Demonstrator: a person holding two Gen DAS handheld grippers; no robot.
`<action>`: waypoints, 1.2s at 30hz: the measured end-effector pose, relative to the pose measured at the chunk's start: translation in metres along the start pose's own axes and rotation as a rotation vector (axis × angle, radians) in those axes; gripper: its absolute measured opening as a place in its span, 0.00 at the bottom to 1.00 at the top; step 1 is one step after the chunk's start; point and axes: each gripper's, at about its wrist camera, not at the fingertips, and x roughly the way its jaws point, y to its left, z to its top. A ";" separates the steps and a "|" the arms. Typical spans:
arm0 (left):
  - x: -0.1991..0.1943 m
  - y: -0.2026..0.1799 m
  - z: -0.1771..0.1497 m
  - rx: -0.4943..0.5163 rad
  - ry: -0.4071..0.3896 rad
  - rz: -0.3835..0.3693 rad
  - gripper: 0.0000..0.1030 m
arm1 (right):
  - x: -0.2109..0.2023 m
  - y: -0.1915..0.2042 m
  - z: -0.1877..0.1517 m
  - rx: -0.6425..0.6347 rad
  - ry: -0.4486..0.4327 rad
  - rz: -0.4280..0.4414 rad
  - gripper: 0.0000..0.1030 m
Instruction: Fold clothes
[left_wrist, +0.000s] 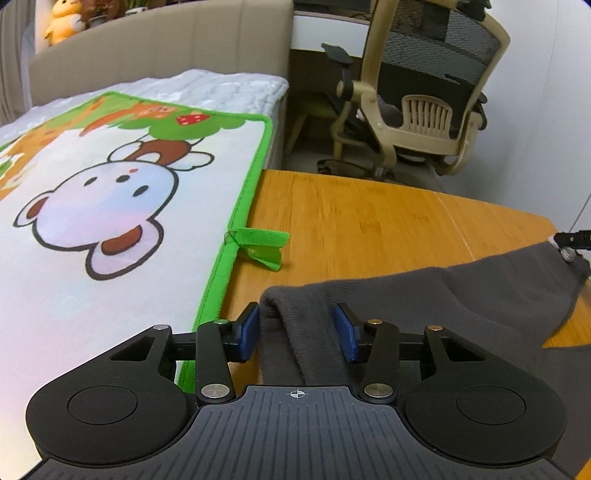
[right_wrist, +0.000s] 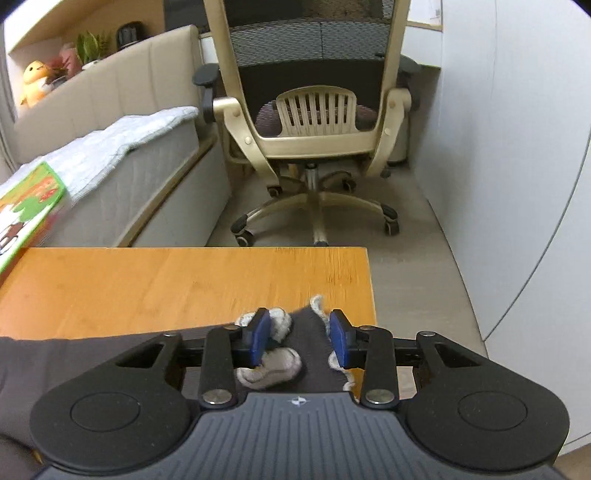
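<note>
The left gripper (left_wrist: 297, 330) has its fingers (left_wrist: 248, 332) spread apart, released, with a fold of the dark grey garment (left_wrist: 424, 306) lying between them; the fabric touches the inner face of the left blue pad and stands clear of the right pad. Left of these fingers lies a cartoon-print mat (left_wrist: 110, 206) with a green border, and its green strap (left_wrist: 264, 245) rests on the wooden surface (left_wrist: 369, 221) just ahead of the fingers. The garment runs rightward across the surface to the right gripper (right_wrist: 300, 336). That gripper's fingers (right_wrist: 260, 334) are likewise parted, straddling the garment's edge and its light grey drawcord (right_wrist: 271, 365), which lies bunched beside the left pad; whether the pads press the fabric cannot be told. Beyond these fingers stands an office chair (right_wrist: 314, 122) on the floor.
</note>
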 end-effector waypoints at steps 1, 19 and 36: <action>0.001 0.000 0.001 -0.001 0.000 0.000 0.37 | 0.001 0.001 0.002 0.010 0.008 0.010 0.25; -0.183 0.003 -0.105 0.152 -0.003 -0.125 0.35 | -0.210 -0.063 -0.109 0.076 -0.157 -0.075 0.07; -0.163 -0.039 -0.082 0.032 -0.061 -0.247 0.86 | -0.194 0.000 -0.124 -0.043 -0.098 0.096 0.00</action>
